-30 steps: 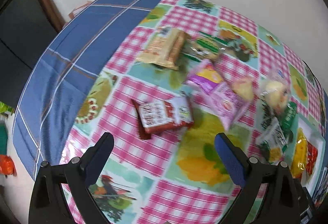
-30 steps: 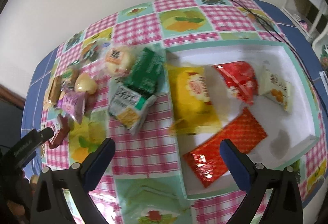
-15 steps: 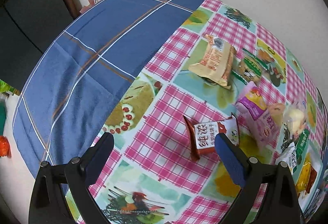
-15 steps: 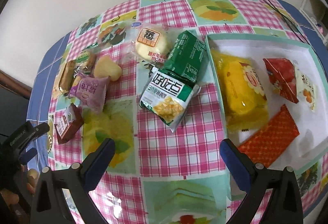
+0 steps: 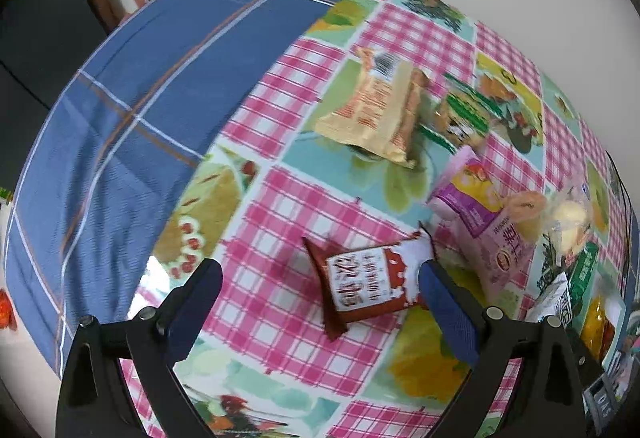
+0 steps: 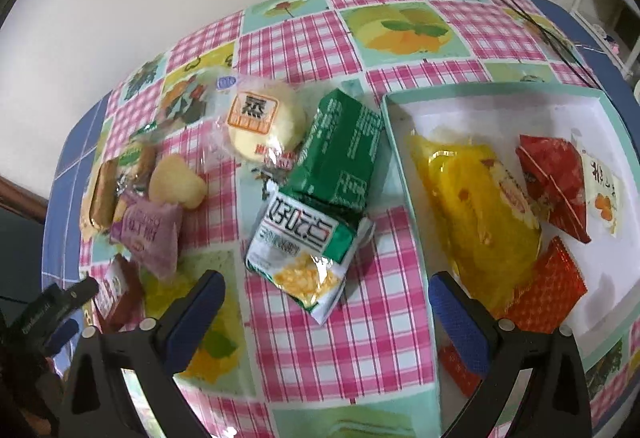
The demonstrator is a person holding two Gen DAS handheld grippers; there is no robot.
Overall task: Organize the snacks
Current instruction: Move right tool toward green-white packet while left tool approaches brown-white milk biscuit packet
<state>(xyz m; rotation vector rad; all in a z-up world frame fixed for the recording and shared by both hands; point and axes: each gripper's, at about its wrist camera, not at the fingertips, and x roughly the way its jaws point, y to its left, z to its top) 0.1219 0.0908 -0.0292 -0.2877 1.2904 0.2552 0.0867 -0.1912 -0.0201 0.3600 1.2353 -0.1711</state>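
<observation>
Ahead of your left gripper, the whole view is smeared, so the print on the brown packet [image 5: 366,284] stays unreadable. Its right end is covered by your right-hand finger [image 5: 448,314]. Far to the right, the white tray [image 5: 614,342] is squeezed against the frame edge and you can't tell its contents apart. Under your right gripper, the orange-red packet [image 6: 536,294] is partly hidden behind the right-hand finger [image 6: 460,322], and the tray's near corner [image 6: 612,338] is cut off by the gripper body.
</observation>
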